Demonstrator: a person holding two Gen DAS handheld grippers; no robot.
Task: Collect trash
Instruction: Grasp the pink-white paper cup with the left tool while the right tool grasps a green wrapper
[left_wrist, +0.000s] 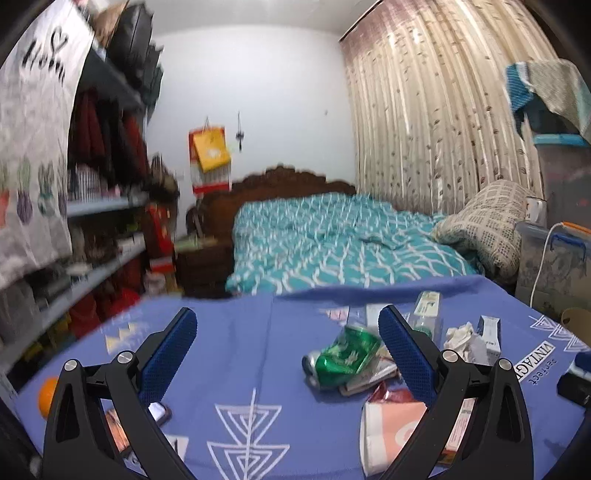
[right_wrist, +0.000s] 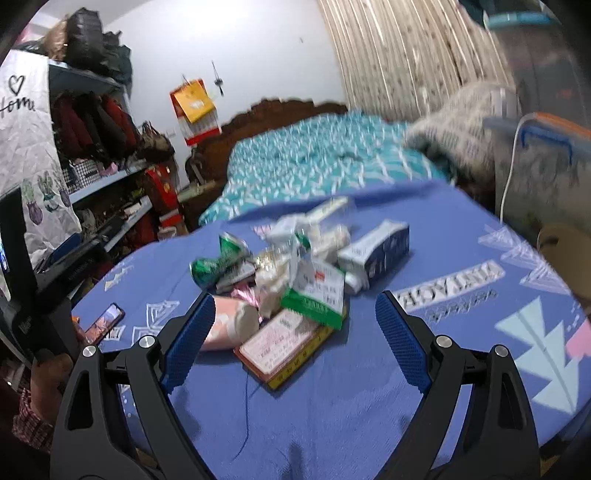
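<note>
Bedroom clutter is surrounding a table draped in a blue patterned cloth (right_wrist: 332, 398), with a bed under a teal quilt (left_wrist: 332, 236) sitting beyond its far edge and shelves of clothes (left_wrist: 99, 147) running along the left wall. Trash is lying heaped on the cloth — toward the far middle in the right wrist view, toward the right in the left wrist view.

A crushed green can (left_wrist: 343, 356) is lying on its side at the left of the heap, resting on a flat packet. Behind it crumpled white paper (left_wrist: 463, 338) and a blue-and-white box (right_wrist: 380, 249) are sitting together (the box is lying flat at the far right of the heap). Nearer, a green-edged carton (right_wrist: 317, 295) is leaning over a flat red-and-yellow box (right_wrist: 284, 345), and a pink-and-white wrapper (right_wrist: 229, 323) is lying just left of that.

The right gripper (right_wrist: 295, 328) is hovering over the near side of the heap with its 2 blue-padded jaws standing wide apart, gripping nothing. The left gripper (left_wrist: 288, 345) is also gaping wide and holding nothing, its right finger (left_wrist: 406, 350) passing in front of the heap.

A phone (right_wrist: 103, 321) is lying on the cloth at the left, and an orange (left_wrist: 48, 397) is sitting near the left edge.
</note>
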